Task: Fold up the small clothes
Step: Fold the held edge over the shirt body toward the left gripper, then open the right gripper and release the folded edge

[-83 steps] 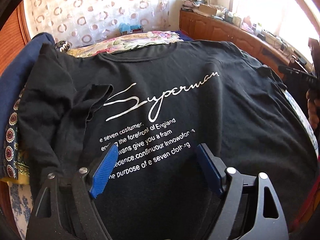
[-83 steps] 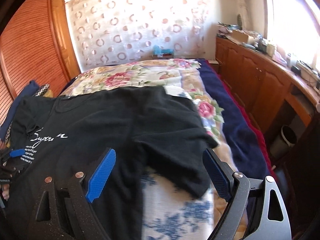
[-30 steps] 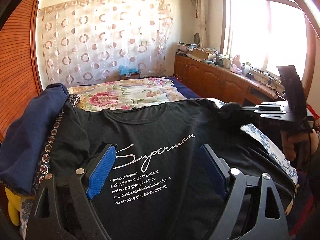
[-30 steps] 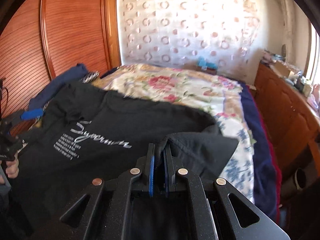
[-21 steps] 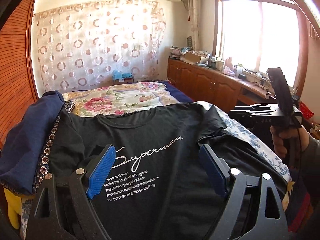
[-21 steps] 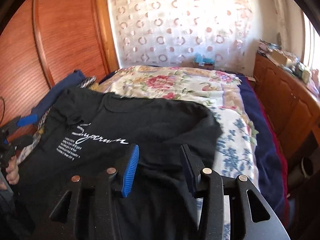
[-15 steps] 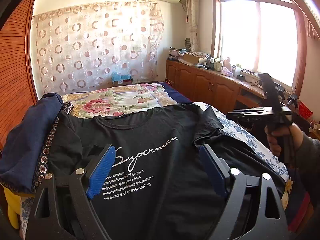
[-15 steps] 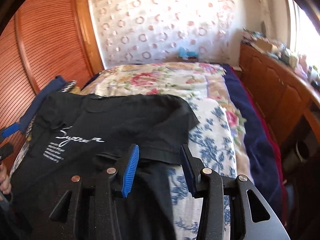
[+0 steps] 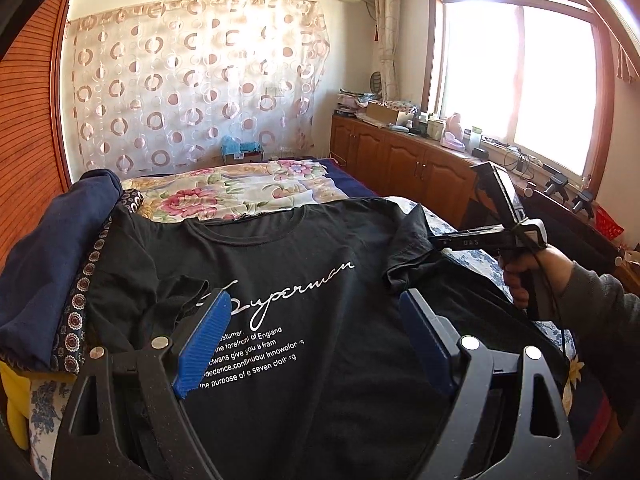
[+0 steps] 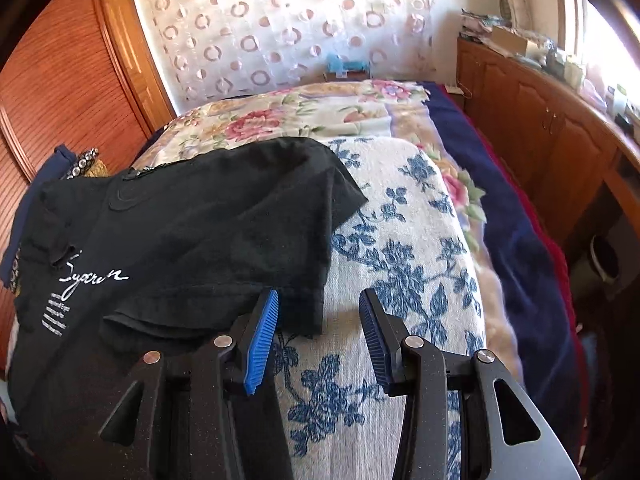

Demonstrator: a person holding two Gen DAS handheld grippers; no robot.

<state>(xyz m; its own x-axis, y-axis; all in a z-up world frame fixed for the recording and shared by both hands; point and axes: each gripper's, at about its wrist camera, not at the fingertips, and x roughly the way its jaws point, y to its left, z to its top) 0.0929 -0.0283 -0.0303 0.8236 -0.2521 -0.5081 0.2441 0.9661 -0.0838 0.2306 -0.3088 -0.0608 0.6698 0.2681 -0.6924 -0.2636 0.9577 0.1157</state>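
The right gripper (image 10: 318,334) is seen partly open, its jaws closing, with nothing pressed between the blue pads (image 10: 262,342); only the blue-flowered cover (image 10: 400,264) and the hem corner of a folded-over sleeve (image 10: 296,280) lie in the gap, the corner just beside the pad at 9 o'clock. From there the black T-shirt (image 10: 180,232) is spread toward 10 o'clock, its white lettering (image 10: 94,276) partly hidden by the fold.

The left gripper (image 9: 316,340) is held wide open above the shirt's chest print (image 9: 288,292), gripping nothing. The T-shirt (image 9: 280,248) is laid flat on the bed (image 9: 240,192), collar toward 12 o'clock. A navy garment (image 9: 48,248) is piled at 9 o'clock. At 3 o'clock the person's hand (image 9: 532,272) is seen on the other gripper's handle, beside the shirt's edge.
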